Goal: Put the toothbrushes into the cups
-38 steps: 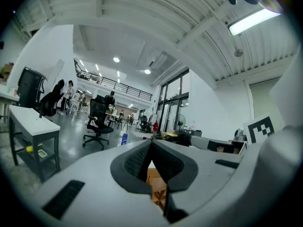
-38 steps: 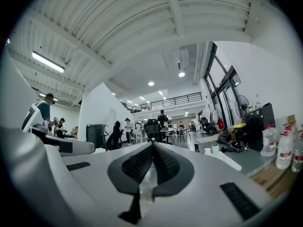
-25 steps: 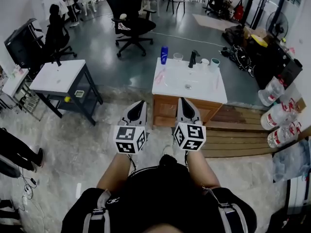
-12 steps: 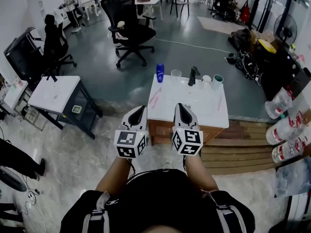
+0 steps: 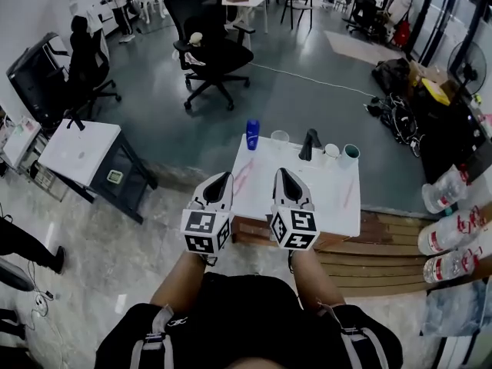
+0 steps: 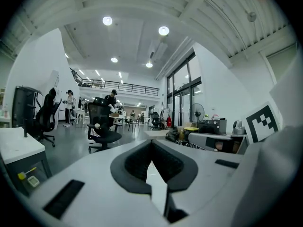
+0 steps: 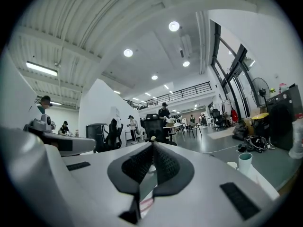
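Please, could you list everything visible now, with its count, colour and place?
sink counter: one, white top, in front of the person
blue bottle: one, back edge, left
clear cup: one, back edge
faucet: one, black, back edge
white cup: one, right of faucet
green cup: one, back right corner
toothbrushes: two, pink, lying flat, one near each side edge
office chair: one, black, beyond counter
side table: one, white top, far left
left claw: white, shut, empty
right claw: white, shut, empty
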Action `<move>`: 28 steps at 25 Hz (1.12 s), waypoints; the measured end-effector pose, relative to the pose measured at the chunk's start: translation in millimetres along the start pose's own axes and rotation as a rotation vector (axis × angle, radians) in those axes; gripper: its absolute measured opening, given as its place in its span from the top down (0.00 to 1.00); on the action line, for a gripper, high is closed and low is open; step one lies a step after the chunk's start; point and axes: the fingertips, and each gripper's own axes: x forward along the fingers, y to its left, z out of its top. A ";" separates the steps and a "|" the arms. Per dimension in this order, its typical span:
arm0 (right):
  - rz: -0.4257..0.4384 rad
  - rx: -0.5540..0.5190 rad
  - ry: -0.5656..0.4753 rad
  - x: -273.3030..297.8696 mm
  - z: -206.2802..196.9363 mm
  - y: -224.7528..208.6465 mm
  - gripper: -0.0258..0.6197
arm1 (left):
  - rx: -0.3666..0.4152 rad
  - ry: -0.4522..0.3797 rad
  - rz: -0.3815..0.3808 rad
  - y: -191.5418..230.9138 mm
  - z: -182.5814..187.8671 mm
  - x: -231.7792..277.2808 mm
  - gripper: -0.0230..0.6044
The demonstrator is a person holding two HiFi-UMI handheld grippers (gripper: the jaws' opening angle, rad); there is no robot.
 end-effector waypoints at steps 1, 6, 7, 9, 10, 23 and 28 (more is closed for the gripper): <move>0.000 0.000 0.004 7.6 -0.4 -1.2 0.94 | -0.006 0.005 -0.001 4.5 -0.6 5.9 0.94; -0.035 -0.003 0.036 41.9 -6.9 -7.4 0.94 | -0.017 0.022 -0.036 27.0 0.0 38.4 0.94; -0.046 -0.003 0.039 47.5 -7.6 -8.2 0.94 | -0.021 0.025 -0.049 31.7 -0.2 45.6 0.94; -0.063 -0.008 0.038 58.4 -7.9 -9.9 0.94 | -0.022 0.020 -0.068 41.4 1.5 59.1 0.94; -0.072 -0.011 0.036 64.1 -8.2 -11.8 0.94 | -0.016 0.016 -0.075 46.0 2.4 65.5 0.94; -0.078 0.064 0.200 133.8 -70.4 -12.7 0.70 | -0.040 0.051 -0.057 100.1 -25.0 91.7 0.94; -0.072 0.101 0.314 155.7 -115.3 -10.7 0.70 | -0.050 0.060 -0.026 112.9 -34.3 85.2 0.94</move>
